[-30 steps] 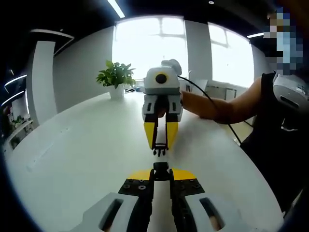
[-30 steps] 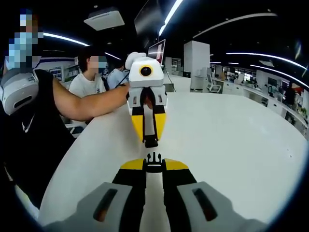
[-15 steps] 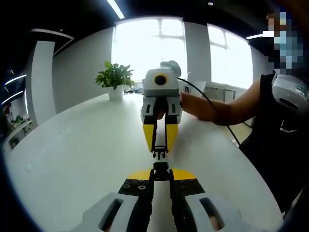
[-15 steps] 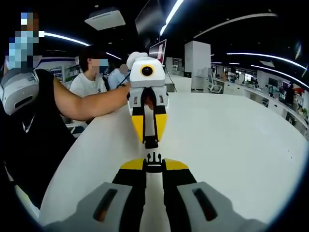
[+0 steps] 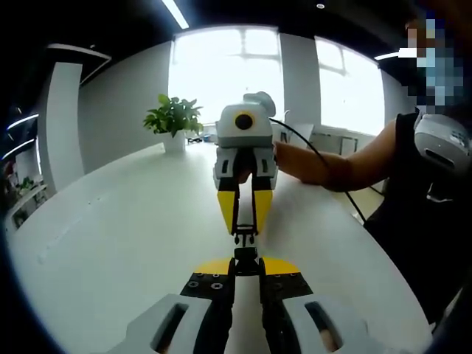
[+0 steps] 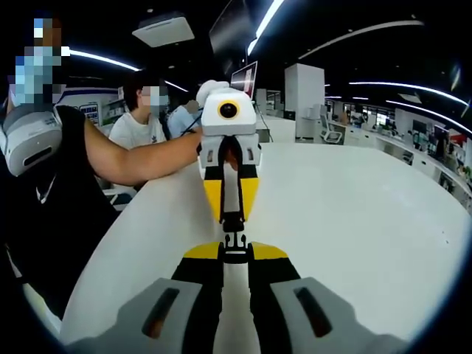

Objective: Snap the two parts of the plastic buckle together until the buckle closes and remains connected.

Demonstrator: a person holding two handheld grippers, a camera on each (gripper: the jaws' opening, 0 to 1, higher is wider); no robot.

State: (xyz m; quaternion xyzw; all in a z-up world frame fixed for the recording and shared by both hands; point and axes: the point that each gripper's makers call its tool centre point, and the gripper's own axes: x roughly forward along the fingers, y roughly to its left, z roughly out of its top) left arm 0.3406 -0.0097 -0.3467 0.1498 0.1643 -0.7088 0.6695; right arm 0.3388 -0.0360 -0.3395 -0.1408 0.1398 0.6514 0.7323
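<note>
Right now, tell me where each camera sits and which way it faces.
Left gripper view: rides the left tool, looking along its jaws over the white table toward the windows; the right tool faces it, a forearm behind.
Right gripper view: rides the right tool, facing the office; the left tool and a forearm show.
Shared: both tools, and the buckle halves meeting tip to tip.

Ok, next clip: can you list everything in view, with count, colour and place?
White table: one, under both hand-held grippers.
Black plastic pronged buckle part: one, in the right hand-held gripper's jaws.
Black plastic buckle socket part: one, in the left hand-held gripper's jaws, meeting the prongs.
Green potted plant: one, white pot, far table edge.
Seated person in white shirt: one, behind the table.
Left hand-held gripper: yellow-tipped.
Right hand-held gripper: yellow-tipped.
</note>
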